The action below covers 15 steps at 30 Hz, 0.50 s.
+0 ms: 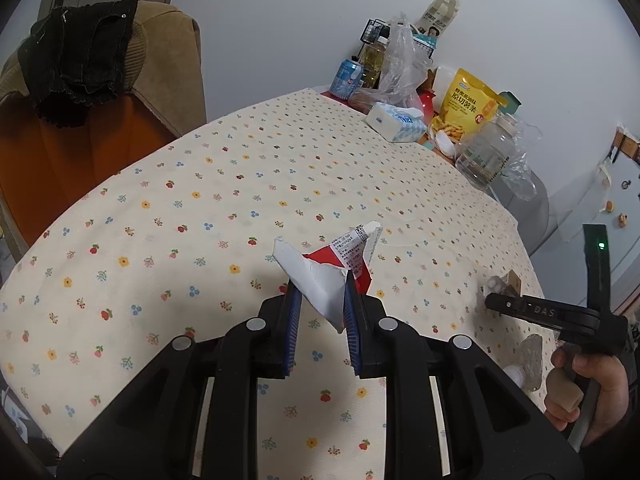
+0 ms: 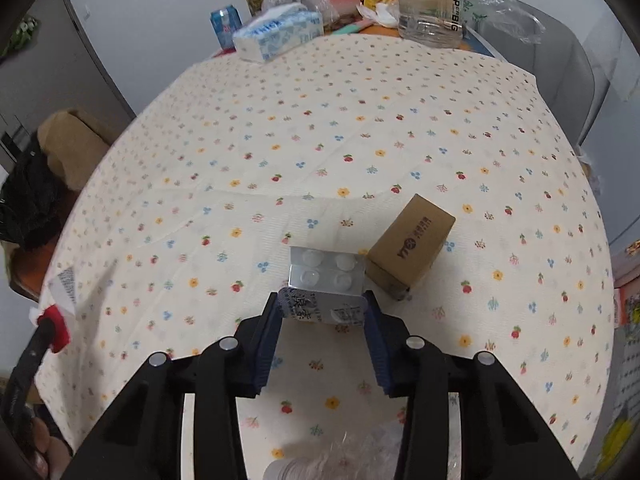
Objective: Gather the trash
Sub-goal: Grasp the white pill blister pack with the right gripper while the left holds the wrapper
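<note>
Working from the left side, I find my left gripper [image 1: 320, 300] clenched on a torn red-and-white wrapper [image 1: 332, 272], pinched near its lower corner between the blue pads so that the crumpled upper part stands free above the floral tablecloth [image 1: 180, 200]; I judge this piece is lifted clear because it is already secured and waits for disposal. Further right, my right gripper [image 2: 324, 312] grasps one end of a blister pack [image 2: 326, 276], the jaws set wider to span the pack's width; I cannot tell whether the far end with the clear bubbles rests on the cloth or hangs just over it. Just beside it, to the right, lies a small brown cardboard box [image 2: 412, 242], tilted on one edge and near or touching the pack's corner; it appears uncollected. A crushed clear plastic bottle [image 2: 320, 464] sits at the near table edge under the right gripper, also unclaimed. The tissue pack [image 2: 278, 34] and big clear jar [image 2: 430, 4] at the far end look like stored goods, not trash.
</note>
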### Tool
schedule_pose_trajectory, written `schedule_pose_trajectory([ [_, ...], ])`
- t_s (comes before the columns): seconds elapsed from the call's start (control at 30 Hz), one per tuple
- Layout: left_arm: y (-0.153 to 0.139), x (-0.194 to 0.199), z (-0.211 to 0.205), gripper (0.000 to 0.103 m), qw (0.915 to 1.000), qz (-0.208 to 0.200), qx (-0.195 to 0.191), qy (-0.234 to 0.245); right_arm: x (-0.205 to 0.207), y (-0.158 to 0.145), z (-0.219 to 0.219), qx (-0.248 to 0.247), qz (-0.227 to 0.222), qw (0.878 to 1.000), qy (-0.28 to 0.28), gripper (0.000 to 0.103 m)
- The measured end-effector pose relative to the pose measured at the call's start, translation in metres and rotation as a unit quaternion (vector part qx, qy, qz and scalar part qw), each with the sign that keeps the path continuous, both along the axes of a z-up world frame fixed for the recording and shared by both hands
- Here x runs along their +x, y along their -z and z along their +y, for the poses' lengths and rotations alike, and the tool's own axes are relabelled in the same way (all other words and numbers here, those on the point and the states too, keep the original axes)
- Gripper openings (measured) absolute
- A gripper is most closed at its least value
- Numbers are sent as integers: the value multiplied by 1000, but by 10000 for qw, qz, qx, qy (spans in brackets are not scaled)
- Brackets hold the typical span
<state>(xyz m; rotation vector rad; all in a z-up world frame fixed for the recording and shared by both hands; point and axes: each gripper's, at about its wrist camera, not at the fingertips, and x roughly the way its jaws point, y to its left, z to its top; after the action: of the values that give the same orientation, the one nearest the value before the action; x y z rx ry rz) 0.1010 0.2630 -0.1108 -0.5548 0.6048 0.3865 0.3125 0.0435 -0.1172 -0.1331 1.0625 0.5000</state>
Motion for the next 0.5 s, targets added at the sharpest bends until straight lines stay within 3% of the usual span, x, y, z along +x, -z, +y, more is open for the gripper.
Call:
schedule_pose_trajectory([
  [0.27, -12, -2, -15, 21, 9995, 145, 282, -67, -44, -28, -14, 407, 15, 9981, -456, 40],
  [0.5, -26, 14, -44, 21, 9974, 389, 594, 154, -73, -51, -48, 666, 2, 9967, -454, 40],
])
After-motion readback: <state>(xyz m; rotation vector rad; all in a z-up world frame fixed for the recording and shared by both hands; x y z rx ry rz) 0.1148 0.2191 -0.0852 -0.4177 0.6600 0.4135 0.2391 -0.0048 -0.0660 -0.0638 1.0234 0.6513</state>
